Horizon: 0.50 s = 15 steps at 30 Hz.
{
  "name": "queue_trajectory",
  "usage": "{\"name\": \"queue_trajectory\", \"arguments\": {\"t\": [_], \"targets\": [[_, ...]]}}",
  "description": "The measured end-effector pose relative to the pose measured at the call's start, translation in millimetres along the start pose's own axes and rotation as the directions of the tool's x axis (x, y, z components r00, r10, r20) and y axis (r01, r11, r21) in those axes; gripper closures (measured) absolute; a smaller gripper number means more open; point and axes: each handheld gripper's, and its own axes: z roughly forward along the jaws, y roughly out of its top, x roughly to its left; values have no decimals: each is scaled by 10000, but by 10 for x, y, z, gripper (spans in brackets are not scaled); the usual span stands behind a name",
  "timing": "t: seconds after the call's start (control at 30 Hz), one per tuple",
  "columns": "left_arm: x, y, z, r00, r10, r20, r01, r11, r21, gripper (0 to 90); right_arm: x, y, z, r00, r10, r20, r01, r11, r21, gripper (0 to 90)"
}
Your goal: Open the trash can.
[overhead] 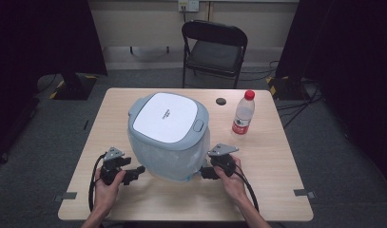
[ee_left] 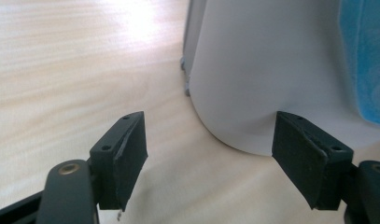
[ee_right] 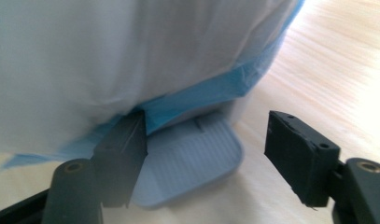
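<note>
Two claws flank the bin, both open, nothing gripped.

Grey round plastic pedal bin with white flat lid (overhead: 168, 133) sits centre frame on the light wooden tabletop (overhead: 272, 161), a white liner with blue edge hanging over its lower body. Left claw (overhead: 134, 173) lower left of the bin, jaws apart with bare tabletop between them, bin wall just ahead. Right claw (overhead: 204, 172) lower right, jaws wide either side of the grey ribbed foot pedal (ee_right: 197, 158), pads not pressing it. Clear plastic red-capped water bottle (overhead: 243, 113) upper right, well apart.
</note>
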Motion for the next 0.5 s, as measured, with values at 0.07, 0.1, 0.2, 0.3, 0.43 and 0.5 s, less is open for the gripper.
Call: {"name": "queue_trajectory", "arguments": {"t": [0.07,0.1,0.2,0.3,0.43,0.5], "targets": [[3,9,20,9999,110,-20,-110,9999,-4,269,-110,-43,-20,9986,457,269,-455,9989,-80,264],[-2,5,27,9999,141,-28,-141,9999,40,269,-110,-43,-20,9986,457,269,-455,9989,-80,264],[-31,-41,74,9997,241,59,-243,9990,371,276,-224,-65,-55,9951,639,755,-622,9978,-245,267],[-91,-66,118,9986,531,82,-535,9966,625,273,-299,-62,-61,9889,598,1360,-579,9982,-181,276],[-62,-68,151,9998,191,103,-196,9982,563,231,-348,-89,31,9842,440,1712,-439,9990,-49,290],[-42,-58,164,9999,125,97,-130,9984,550,225,-353,-107,89,9845,324,1725,-319,9995,-57,320]]}}
